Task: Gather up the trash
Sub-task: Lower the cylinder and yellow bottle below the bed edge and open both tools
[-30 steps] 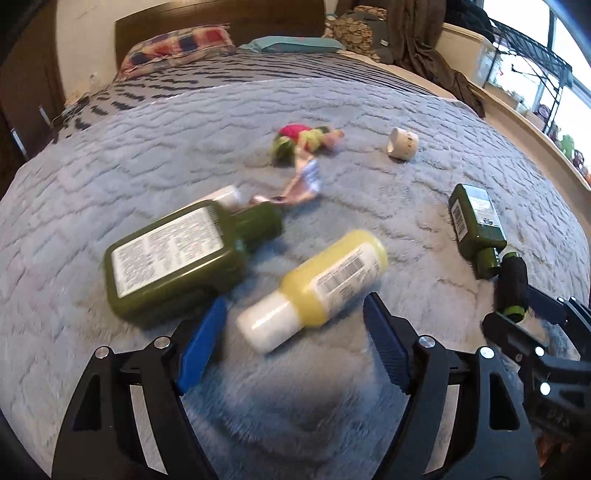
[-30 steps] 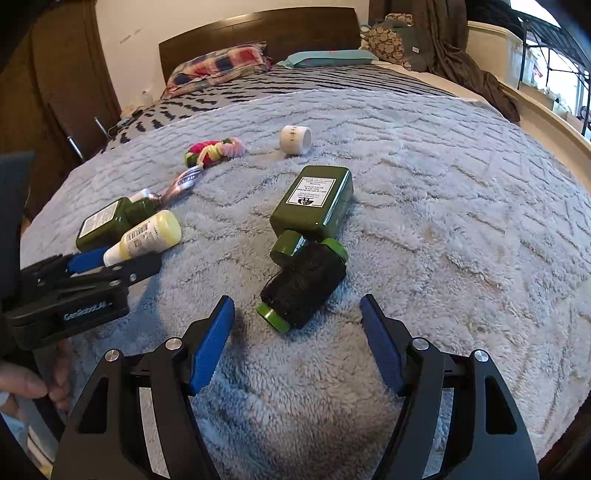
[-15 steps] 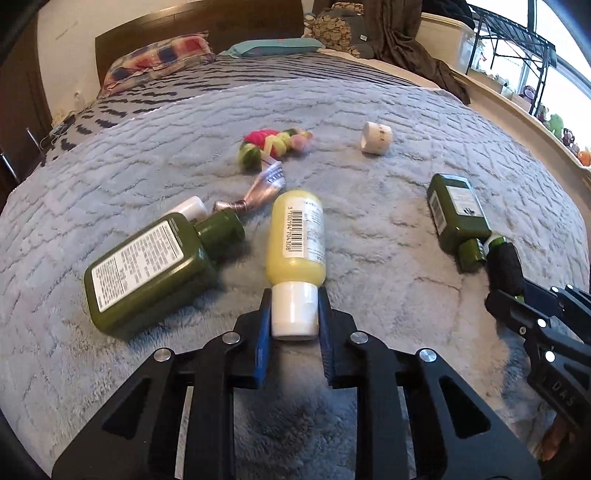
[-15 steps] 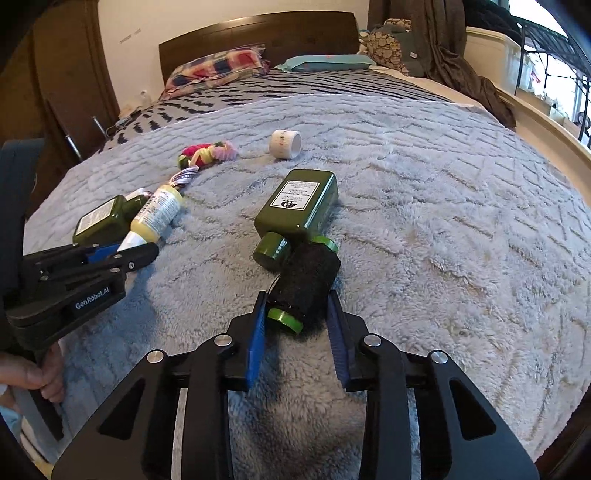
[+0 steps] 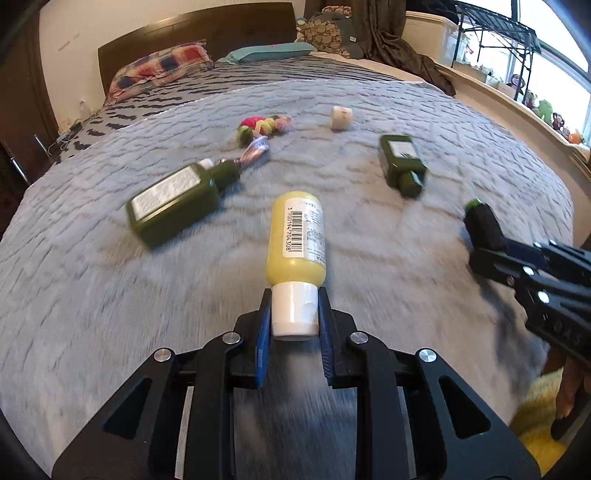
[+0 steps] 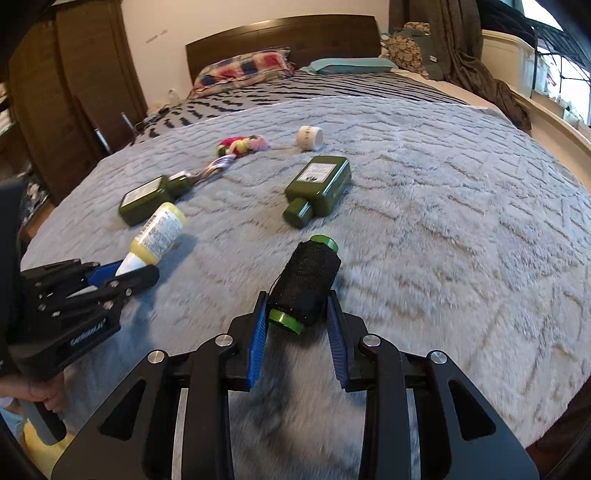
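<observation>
A grey plush blanket (image 5: 369,92) is covering a wide bed, with a dark wooden headboard (image 6: 280,33) and a checked pillow (image 5: 159,66) standing at the far end and a window glowing along the right side of the left wrist view. The left gripper (image 5: 294,321) is clamping its blue pads onto the white cap of a yellow bottle (image 5: 297,236), which is sticking out forward from the jaws with its barcode label facing up. The right gripper (image 6: 298,321) is squeezing a black thread spool (image 6: 306,284) near its green end, the spool angling up and away from the pads. Both held items appear to be sitting just above the blanket, though the motion blur is making contact hard to judge. Farther out, a dark green bottle (image 5: 173,201) is lying on its side to the left with its label up, and a second green bottle (image 6: 319,188) is lying near the middle of the bed. Beyond them, a colourful rope toy (image 5: 262,125) and a small white roll (image 5: 340,117) are resting apart from each other, and a crumpled silvery wrapper (image 5: 255,153) is lying just beside the first green bottle's cap.
</observation>
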`<state>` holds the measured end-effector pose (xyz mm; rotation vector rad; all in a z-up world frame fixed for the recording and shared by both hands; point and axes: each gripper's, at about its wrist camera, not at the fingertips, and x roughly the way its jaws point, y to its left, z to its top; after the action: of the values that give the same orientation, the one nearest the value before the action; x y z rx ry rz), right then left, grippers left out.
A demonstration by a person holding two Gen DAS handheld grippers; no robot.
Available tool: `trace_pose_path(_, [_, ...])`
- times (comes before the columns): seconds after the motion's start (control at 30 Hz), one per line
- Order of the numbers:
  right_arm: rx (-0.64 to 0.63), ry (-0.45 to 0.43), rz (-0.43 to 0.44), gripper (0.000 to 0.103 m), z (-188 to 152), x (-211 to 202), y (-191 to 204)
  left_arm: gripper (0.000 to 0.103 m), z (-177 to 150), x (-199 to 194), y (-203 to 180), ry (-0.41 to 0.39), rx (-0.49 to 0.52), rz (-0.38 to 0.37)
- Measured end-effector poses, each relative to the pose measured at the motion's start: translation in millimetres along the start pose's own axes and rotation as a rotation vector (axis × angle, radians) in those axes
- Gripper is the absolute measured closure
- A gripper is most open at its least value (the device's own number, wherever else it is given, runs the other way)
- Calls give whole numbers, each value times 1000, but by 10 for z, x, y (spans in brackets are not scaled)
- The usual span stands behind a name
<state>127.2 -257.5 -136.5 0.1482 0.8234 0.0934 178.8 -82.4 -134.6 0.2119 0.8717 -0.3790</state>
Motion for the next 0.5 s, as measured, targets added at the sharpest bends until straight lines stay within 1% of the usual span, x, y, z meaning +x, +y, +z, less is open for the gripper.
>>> trace_pose_path(0.1, [-35,-10,11,72,-83,-131,76,82,-217,-225,-20,-6,-22,-3])
trace_pose_path(0.23, [-96,-13,48,71,-243,-326,210,82,-466,-494,-50,-20,-35,-8])
trace_pose_path(0.3, [-118,-13,70,72,-348,-423,281,82,-610,-647,-48,-26,-57,-14])
trace_pose_path(0.43, [-131,2,123,71,-553,-559,361,82,-848,-899,-99,-54,-70,-9])
trace_pose_path(0.5, [-140,8,146,71,-689,-634,406,82,-982,-1027,-138,-68,-78,-19])
